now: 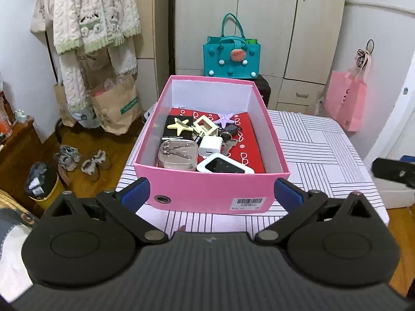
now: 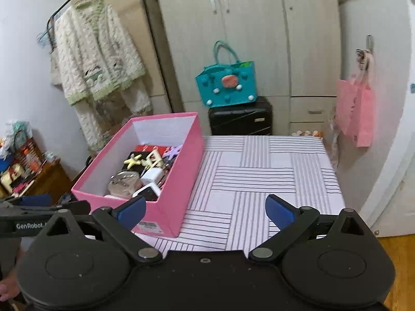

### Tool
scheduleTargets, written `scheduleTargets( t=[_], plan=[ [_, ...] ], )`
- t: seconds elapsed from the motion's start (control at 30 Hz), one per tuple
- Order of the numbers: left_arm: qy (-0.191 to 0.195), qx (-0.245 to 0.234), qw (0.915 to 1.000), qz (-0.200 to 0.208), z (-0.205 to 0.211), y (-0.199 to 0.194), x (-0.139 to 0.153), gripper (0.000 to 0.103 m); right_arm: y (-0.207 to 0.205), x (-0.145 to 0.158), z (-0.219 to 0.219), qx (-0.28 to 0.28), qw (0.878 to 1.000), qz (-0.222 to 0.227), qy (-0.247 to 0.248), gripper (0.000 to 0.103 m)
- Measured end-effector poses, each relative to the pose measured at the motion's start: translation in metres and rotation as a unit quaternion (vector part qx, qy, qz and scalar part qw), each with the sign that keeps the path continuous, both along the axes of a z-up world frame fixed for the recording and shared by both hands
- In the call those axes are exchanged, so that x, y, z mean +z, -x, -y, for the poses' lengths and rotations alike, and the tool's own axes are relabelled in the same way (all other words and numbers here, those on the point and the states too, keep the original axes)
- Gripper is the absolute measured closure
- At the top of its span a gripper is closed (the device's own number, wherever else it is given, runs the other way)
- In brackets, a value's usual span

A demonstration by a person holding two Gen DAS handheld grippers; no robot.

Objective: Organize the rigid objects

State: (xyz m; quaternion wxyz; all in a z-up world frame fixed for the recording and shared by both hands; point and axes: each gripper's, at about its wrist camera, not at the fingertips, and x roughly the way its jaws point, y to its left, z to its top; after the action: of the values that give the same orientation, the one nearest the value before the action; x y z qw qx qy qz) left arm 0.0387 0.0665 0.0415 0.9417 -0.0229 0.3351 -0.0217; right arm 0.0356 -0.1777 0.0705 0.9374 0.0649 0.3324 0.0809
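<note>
A pink shoebox [image 1: 212,191] stands on the striped table [image 1: 319,155], and it holds several small items: a yellow star clip [image 1: 179,127], a white charger plug [image 1: 210,146], a white device with a dark screen [image 1: 224,167], a grey case [image 1: 177,155] and a purple star [image 1: 227,119] on a red sheet. My left gripper [image 1: 211,194] is open in front of the box's near wall, holding nothing. In the right wrist view the pink shoebox [image 2: 179,181] sits left of centre. My right gripper [image 2: 205,211] is open and empty over the table [image 2: 259,181], at the box's near right corner.
A teal felt bag [image 2: 228,85] sits on a black suitcase [image 2: 241,119] before the wardrobe. A pink paper bag [image 2: 355,114] hangs on the right wall. Knit clothes [image 1: 93,13], paper bags [image 1: 114,106], shoes [image 1: 80,160] and a wooden cabinet [image 2: 44,178] crowd the left floor.
</note>
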Motion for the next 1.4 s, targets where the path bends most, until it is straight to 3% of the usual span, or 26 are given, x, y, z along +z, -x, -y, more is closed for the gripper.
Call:
scheduleTargets(
  t=[0.4, 1.4],
  plan=[
    [-0.023, 0.006, 0.9997, 0.001, 0.011, 0.003, -0.006, 0.0, 0.013, -0.001, -0.002, -0.011, 0.999, 0.024, 0.018, 0.003],
    [-0.044, 0.007, 0.9987, 0.026, 0.018, 0.017, -0.009, 0.0, 0.02, -0.016, -0.005, -0.045, 0.998, 0.031, 0.037, 0.001]
  ],
)
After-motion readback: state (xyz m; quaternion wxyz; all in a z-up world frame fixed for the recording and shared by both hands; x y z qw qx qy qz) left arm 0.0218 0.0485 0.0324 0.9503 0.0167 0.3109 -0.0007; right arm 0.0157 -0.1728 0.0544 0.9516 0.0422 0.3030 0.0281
